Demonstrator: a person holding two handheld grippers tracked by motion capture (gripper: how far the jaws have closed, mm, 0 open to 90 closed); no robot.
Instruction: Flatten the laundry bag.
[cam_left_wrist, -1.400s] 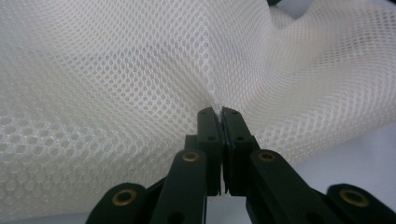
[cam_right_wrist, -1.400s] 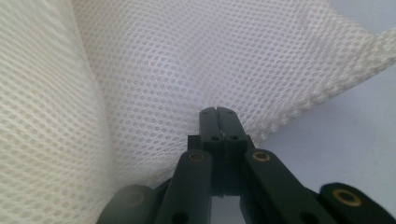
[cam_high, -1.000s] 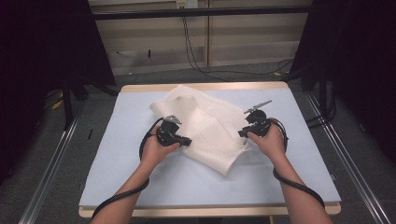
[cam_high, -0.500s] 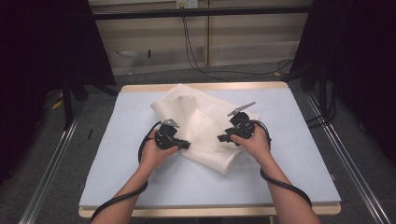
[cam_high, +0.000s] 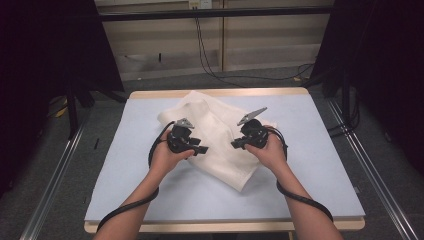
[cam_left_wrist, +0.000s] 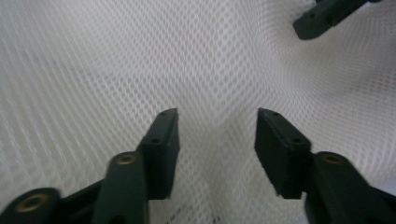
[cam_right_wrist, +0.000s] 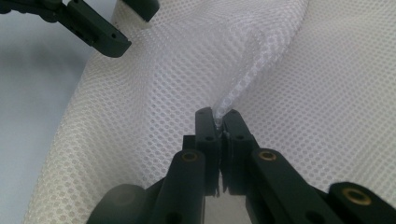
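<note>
Both grippers work over a white mesh cloth (cam_high: 215, 140) that lies crumpled near the middle of the table, on a pale blue mat (cam_high: 125, 175). Going left to right: bare mat at the left edge, then the left gripper (cam_high: 200, 149), held in the person's left hand (cam_high: 167, 156) over the cloth's left part. Its jaws have just been opening and stand parted in the left gripper view (cam_left_wrist: 217, 135), released, with mesh spread flat behind and between them but not pressed by either pad. The tip of the other gripper shows at the upper right corner of that view.

Right of it the cloth rises in soft folds. The right gripper (cam_high: 235, 145), in the right hand (cam_high: 270, 150), has just been closing; in the right gripper view (cam_right_wrist: 217, 119) its jaws are clenched on a raised ridge of mesh, which runs up and away from the pads as a thin pinched fold. The left gripper's open jaws show at the top left there, near the cloth's edge and the mat.

Cables (cam_high: 300, 197) trail from both grippers along the forearms. Past the table's far edge, grey floor, a beige wall panel (cam_high: 225, 45) with hanging cords, and dark curtains on both sides. A metal rail (cam_high: 370, 165) runs along the floor at the right.
</note>
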